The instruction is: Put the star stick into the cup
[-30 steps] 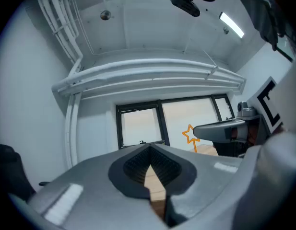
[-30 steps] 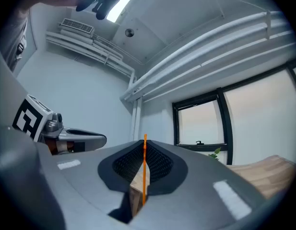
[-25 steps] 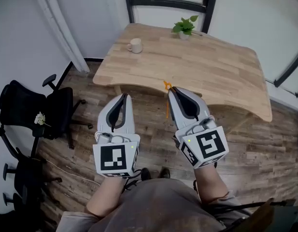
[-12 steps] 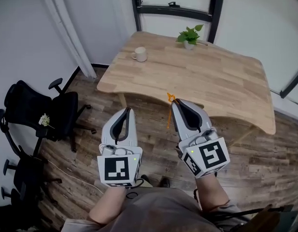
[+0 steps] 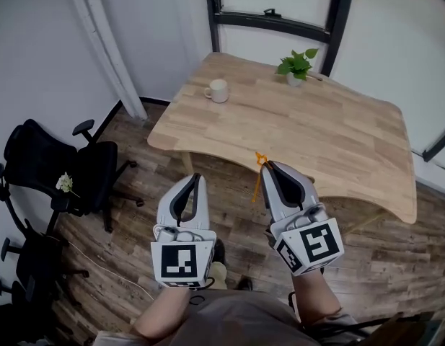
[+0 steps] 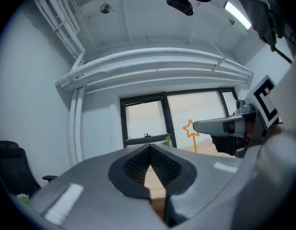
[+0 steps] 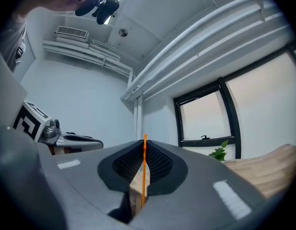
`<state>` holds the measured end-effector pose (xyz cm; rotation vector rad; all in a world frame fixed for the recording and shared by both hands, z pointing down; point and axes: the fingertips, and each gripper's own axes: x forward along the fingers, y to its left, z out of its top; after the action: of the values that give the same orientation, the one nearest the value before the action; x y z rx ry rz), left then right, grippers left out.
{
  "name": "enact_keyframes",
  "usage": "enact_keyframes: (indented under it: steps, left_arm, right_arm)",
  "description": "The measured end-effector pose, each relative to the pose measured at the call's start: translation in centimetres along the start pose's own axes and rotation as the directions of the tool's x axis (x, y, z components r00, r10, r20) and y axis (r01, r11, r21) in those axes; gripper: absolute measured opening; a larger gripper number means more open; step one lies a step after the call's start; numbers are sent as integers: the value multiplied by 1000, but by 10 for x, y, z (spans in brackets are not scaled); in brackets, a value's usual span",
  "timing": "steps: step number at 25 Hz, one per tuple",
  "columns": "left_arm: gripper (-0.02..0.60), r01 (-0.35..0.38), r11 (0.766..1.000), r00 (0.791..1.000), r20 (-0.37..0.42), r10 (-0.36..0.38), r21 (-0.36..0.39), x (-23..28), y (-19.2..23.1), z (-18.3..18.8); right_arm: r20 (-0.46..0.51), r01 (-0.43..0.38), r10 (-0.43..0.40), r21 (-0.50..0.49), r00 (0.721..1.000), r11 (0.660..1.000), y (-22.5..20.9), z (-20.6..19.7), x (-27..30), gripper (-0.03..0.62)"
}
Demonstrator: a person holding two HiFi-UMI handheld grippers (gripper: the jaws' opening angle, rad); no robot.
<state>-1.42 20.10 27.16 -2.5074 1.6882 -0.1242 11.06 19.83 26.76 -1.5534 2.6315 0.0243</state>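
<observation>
An orange star stick (image 5: 257, 175) is pinched in my right gripper (image 5: 270, 169), which is shut on it; the star end points toward the table edge. In the right gripper view the stick (image 7: 144, 169) runs thin and upright between the closed jaws. From the left gripper view, the star (image 6: 188, 128) shows beside the right gripper (image 6: 219, 126). My left gripper (image 5: 196, 182) is shut with nothing in it and hangs over the floor. The white cup (image 5: 218, 90) stands on the far left part of the wooden table (image 5: 330, 143), well away from both grippers.
A small potted plant (image 5: 298, 65) stands at the table's back edge near the window. Black office chairs (image 5: 60, 171) stand on the wooden floor to the left. White walls and a window frame (image 5: 280, 20) lie behind the table.
The view has shifted so the table and cup sit lower and closer. Both grippers stay side by side in front of me, the right still holding the stick.
</observation>
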Motion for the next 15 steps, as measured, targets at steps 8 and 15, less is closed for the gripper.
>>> enact_keyframes:
  steps: [8,15]
  left_arm:
    - [0,21,1000,999,28,-21,-14,77,64,-3]
    - [0,69,998,995,66,-69,1,130,108,1]
  right_arm:
    - [-5,25,-25,-9,1000,1000,-21,-4,91,41]
    - [1,56,-56,-33,998,998,-30,-4,157,41]
